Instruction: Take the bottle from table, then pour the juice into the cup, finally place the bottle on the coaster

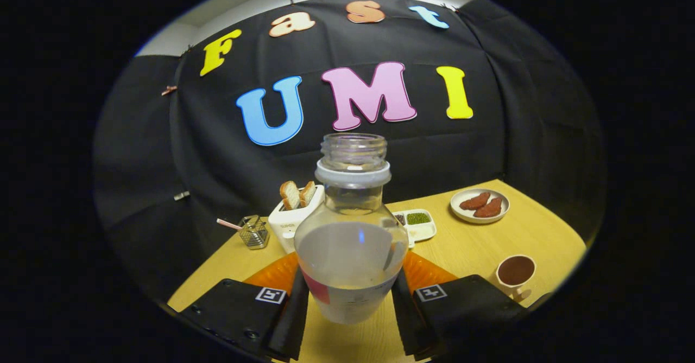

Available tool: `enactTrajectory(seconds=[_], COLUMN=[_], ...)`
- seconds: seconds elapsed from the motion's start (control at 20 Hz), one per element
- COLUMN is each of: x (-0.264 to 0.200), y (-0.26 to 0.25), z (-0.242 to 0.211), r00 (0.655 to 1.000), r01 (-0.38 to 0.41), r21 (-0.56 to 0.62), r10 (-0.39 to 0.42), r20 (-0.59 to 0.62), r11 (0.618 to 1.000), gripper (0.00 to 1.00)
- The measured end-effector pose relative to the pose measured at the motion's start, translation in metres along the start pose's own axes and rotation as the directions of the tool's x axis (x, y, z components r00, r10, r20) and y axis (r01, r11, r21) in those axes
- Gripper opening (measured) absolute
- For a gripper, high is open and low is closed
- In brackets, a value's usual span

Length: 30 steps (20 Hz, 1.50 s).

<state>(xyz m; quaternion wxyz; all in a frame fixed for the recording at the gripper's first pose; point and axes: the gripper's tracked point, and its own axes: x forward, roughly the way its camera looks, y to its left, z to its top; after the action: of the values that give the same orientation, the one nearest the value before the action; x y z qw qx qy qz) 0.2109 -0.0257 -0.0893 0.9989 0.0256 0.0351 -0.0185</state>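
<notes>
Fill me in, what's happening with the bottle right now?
The gripper is closed on the open, uncapped bottle, one finger pressing on each side of its lower body. The bottle stands upright between the fingers with liquid in it, so pouring does not look started. The cup sits on the table off to the right of the fingers. Beyond the bottle are a toaster with bread and a plate.

- A staged demo booth, not a lived-in room: black cloth (pixel 434 151) hangs as the back wall, clipped up at 12 o'clock.
- A small wooden table (pixel 472 243) is dressed like a breakfast set.
- Props beyond the fingers: a toaster (pixel 290 219) with bread slices at 11 o'clock, a wire holder (pixel 253 231) at 10, a divided tray (pixel 418 224) and a plate of food (pixel 480 205) at 1 to 2 o'clock.
</notes>
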Motion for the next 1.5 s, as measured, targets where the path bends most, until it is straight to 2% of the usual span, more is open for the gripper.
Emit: enactTrajectory(seconds=[0.2, 0.5, 0.9, 1.15, 1.5], x=[0.044, 0.100, 0.143, 0.148, 0.144], y=[0.008, -0.024, -0.050, -0.061, -0.063], z=[-0.025, -0.049, -0.069, -0.081, -0.088], r00=[1.000, 0.991, 0.981, 0.978, 0.975], r01=[0.013, 0.134, 0.193, 0.206, 0.208], r21=[-0.136, -0.185, -0.134, -0.085, -0.051], r10=[-0.011, -0.130, -0.193, -0.209, -0.211], r20=[0.011, 0.032, 0.014, -0.025, -0.066], r11=[0.991, 0.974, 0.972, 0.975, 0.977], gripper=[0.71, 0.71, 0.71, 0.72, 0.79])
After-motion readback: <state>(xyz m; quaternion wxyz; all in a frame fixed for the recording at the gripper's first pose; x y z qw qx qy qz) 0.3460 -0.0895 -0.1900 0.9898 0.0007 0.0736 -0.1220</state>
